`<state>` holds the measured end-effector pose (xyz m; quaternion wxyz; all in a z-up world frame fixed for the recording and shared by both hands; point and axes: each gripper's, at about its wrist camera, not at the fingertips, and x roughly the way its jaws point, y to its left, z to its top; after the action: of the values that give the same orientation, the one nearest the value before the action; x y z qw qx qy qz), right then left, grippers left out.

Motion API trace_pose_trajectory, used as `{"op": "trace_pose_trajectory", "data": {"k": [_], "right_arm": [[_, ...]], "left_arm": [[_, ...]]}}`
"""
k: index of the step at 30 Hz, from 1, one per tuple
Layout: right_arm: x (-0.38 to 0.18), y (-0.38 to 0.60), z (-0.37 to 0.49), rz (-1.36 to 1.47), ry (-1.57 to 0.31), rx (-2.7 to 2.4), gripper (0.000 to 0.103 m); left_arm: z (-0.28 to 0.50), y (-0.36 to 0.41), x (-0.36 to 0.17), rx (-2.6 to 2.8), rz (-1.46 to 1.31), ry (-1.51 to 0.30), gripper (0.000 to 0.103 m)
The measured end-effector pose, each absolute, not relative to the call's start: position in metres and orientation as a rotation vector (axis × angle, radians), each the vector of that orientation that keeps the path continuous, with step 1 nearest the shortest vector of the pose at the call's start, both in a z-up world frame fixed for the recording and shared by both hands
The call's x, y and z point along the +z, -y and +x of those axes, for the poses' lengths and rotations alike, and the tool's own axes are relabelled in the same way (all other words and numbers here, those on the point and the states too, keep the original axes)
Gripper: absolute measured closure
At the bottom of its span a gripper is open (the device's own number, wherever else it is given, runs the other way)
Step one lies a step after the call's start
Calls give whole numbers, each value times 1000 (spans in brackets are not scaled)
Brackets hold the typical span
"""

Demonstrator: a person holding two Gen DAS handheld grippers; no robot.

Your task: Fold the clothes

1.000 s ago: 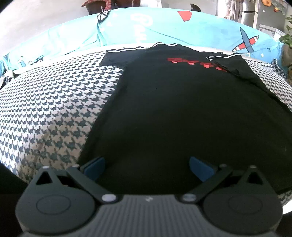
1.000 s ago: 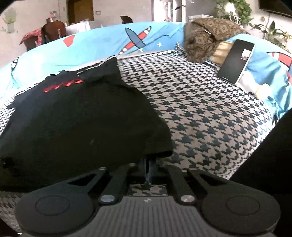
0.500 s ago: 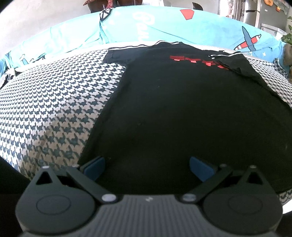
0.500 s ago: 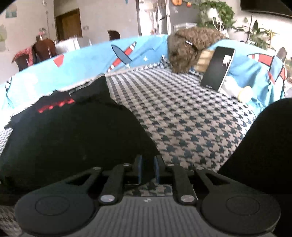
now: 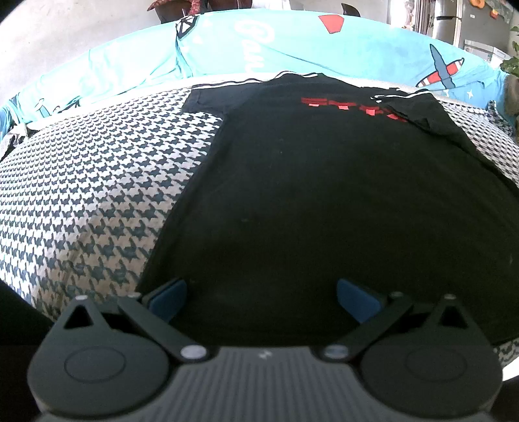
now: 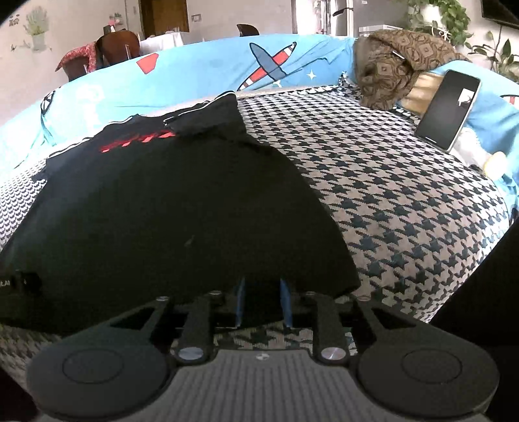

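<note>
I have the black T-shirt [image 5: 324,194] spread flat mid-frame on the houndstooth cover [image 5: 97,181], my left gripper [image 5: 261,300] spread wide over its hem, my right gripper [image 6: 261,300] slightly parted around the lower-right corner, so next I'd judge both must pinch and lift

Pale walls [image 6: 81,29], a wooden door [image 6: 163,14], chair [image 6: 113,42], leafy houseplants [image 6: 444,13] behind.
</note>
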<state>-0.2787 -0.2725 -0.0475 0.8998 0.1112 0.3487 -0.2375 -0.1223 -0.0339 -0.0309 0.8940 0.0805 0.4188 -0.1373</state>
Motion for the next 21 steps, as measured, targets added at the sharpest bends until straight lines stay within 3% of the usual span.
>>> {"op": "trace_pose_trajectory", "data": {"k": [21], "right_arm": [[-39, 239, -272, 124, -695, -375, 64]], "left_arm": [[-122, 33, -31, -289, 158, -880, 0]]}}
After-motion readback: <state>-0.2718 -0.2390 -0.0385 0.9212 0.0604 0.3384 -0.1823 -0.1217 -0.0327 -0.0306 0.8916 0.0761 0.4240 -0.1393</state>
